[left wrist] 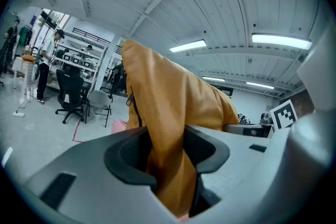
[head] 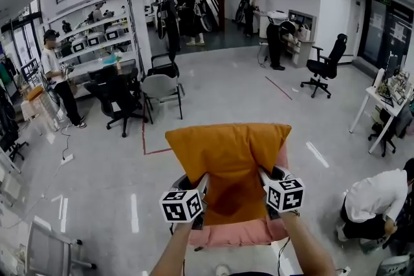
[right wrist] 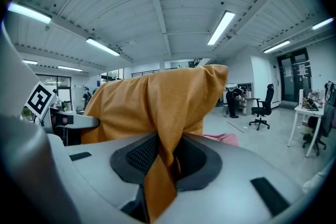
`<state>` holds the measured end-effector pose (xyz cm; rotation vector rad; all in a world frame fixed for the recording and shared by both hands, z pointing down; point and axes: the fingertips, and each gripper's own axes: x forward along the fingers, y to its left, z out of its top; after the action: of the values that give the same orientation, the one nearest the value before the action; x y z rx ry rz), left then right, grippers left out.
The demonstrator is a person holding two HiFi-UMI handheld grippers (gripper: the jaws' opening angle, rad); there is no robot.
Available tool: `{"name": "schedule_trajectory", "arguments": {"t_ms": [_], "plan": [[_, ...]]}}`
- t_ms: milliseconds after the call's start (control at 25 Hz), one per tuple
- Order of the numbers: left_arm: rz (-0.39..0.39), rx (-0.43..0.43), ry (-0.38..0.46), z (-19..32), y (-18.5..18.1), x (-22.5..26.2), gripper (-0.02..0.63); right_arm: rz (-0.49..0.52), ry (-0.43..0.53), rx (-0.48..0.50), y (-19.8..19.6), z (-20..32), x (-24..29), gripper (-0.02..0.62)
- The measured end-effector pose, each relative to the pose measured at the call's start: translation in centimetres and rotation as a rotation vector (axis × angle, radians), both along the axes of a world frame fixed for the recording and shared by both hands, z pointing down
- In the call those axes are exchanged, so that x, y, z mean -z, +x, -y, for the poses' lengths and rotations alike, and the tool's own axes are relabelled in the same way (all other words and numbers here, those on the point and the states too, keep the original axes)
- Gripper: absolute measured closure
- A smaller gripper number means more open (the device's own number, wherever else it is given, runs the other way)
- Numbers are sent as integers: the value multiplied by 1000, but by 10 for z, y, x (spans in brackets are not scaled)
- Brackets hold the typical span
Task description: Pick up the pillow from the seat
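An orange pillow hangs lifted in front of me, above a pink seat. My left gripper is shut on the pillow's left edge, and the fabric is pinched between its dark pads. My right gripper is shut on the right edge, with a fold of cloth squeezed in its jaws. In the left gripper view the pillow rises tall and shows a zipper along its side. In the right gripper view the pillow spreads wide toward the other gripper's marker cube.
Office chairs stand on the floor beyond the seat, near red floor tape. A person crouches at the lower right. A white desk is at the right, shelves and standing people at the back.
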<state>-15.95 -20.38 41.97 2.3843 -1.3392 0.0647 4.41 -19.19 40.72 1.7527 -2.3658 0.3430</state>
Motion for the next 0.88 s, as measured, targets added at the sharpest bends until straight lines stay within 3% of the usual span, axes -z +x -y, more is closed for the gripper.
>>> {"name": "schedule_trajectory", "arguments": {"t_ms": [880], "plan": [[11, 6, 21, -71, 73, 21, 417, 19, 43, -12, 73, -74, 20, 488]]}}
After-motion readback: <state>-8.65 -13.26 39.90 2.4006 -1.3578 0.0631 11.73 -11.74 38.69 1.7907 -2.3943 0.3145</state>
